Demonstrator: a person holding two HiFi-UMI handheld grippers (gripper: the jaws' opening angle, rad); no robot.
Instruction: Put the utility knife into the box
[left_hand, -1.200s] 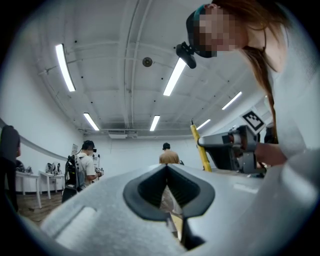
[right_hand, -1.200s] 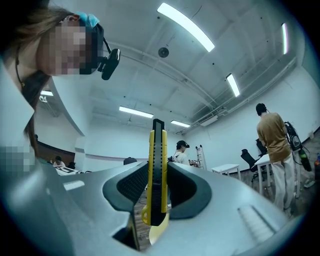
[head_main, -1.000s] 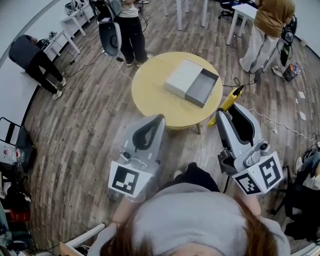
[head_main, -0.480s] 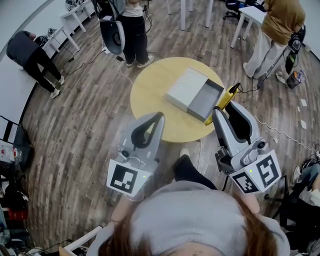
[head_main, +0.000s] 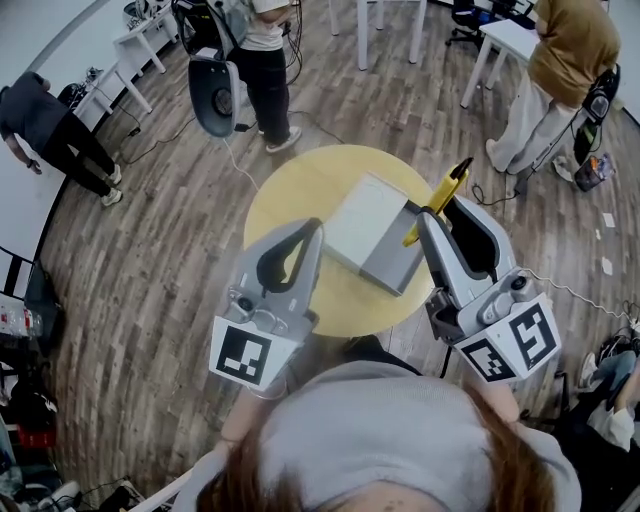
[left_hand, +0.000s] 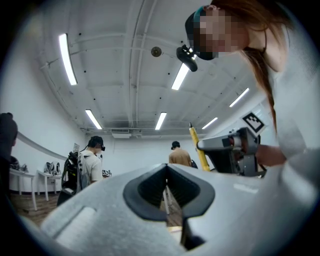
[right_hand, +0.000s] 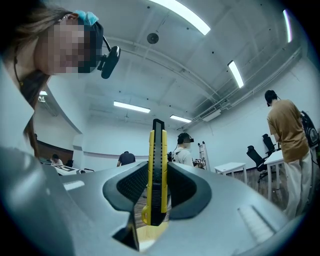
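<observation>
Right, nearest: L gripper (head_main: 313, 228), jaws together w/ nothing between, tip at 9 o'clock of the box (head_main: 388, 262). R gripper (head_main: 432, 220) clamps the utility knife (right_hand: 156, 165) (yellow, black spine) upright; in head view it shows at the box's 2 o'clock edge. Box lies open on round table (head_main: 290, 195). Beyond, at 11 o'clock, a person (head_main: 262, 60) stands.

The utility knife (right_hand: 156, 167) is slim, with a yellow body and a black slider strip down its middle. It stands upright, clamped at its lower half between the pads of the right gripper (head_main: 446, 214), its black tip rising well above them. From the head view it hangs in the air over the right end of the box (head_main: 362, 222). The box is a flat white case with a grey open tray (head_main: 393, 262) slid out of it, lying on the round yellow table (head_main: 290, 200).
</observation>
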